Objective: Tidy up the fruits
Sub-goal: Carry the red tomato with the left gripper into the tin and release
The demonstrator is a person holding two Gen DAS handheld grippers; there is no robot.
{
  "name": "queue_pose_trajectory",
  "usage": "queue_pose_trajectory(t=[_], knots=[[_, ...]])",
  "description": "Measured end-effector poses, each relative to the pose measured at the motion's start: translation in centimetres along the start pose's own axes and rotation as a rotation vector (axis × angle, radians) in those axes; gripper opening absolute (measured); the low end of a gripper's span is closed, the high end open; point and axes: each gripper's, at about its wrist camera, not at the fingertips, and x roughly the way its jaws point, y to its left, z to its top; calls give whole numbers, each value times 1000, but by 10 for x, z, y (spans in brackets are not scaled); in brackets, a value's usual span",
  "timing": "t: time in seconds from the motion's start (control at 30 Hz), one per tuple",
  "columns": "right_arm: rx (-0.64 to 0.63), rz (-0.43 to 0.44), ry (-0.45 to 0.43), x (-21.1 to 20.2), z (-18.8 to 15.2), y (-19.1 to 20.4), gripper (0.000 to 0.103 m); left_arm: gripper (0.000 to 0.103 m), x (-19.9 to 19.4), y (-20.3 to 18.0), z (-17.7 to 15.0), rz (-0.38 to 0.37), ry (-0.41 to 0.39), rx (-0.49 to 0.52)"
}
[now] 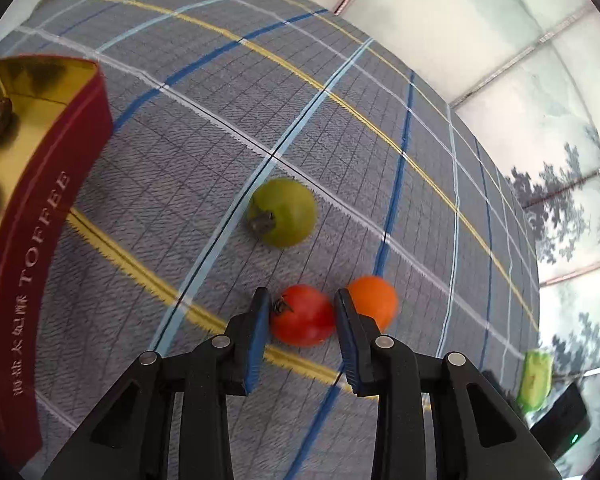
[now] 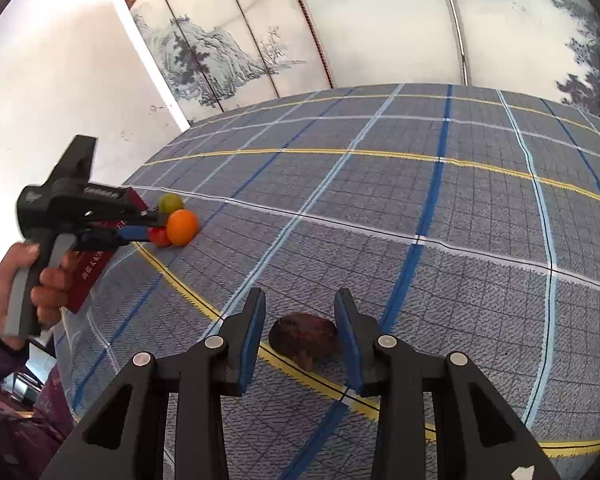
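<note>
The left gripper (image 1: pixel 302 314) is closing its blue pads tight on the small round red tomato (image 1: pixel 304 316), which is sitting on the grey checked cloth (image 1: pixel 380 140). The round orange fruit (image 1: pixel 374 300) is touching it, and the green tomato (image 1: pixel 282 212) is lying near. To do this well, I think it should lift straight up, gently, then go to the dark red box with the gold inside (image 1: pixel 56 168). The right gripper (image 2: pixel 300 332) is squeezing the dark brown wrinkly fruit (image 2: pixel 304 336).

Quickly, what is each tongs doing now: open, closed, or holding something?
Left tongs: closed on the red tomato, pads at both its sides.
Right tongs: closed around the dark brown fruit; whether the pads press it cannot be told.
</note>
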Motion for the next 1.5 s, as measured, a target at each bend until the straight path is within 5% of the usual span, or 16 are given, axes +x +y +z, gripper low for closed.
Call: queue_pose_trajectory(t=[0.27, 0.47, 0.7, 0.83, 0.87, 1.07, 1.23, 1.5], knots=[[-2, -58, 62, 13, 0, 1, 34, 34, -27, -7, -27, 38, -111, 155], [-2, -56, 65, 13, 0, -1, 34, 34, -46, 1, -37, 28, -138, 182], [-65, -60, 81, 17, 0, 12, 56, 34, -68, 15, -46, 2, -150, 181], [-139, -122, 111, 26, -1, 29, 89, 34, -79, 21, -51, -4, -159, 184], [-141, -153, 114, 27, -2, 30, 90, 34, -81, 23, -51, -3, -161, 186], [-57, -136, 22, -5, -18, 24, 90, 34, -90, 31, -53, -7, -170, 194], [-51, -145, 53, -4, -23, 24, 55, 34, -95, 34, -55, -23, -165, 197], [-62, -152, 74, 8, -19, 31, 50, 34, -107, 46, -55, -12, -185, 196]])
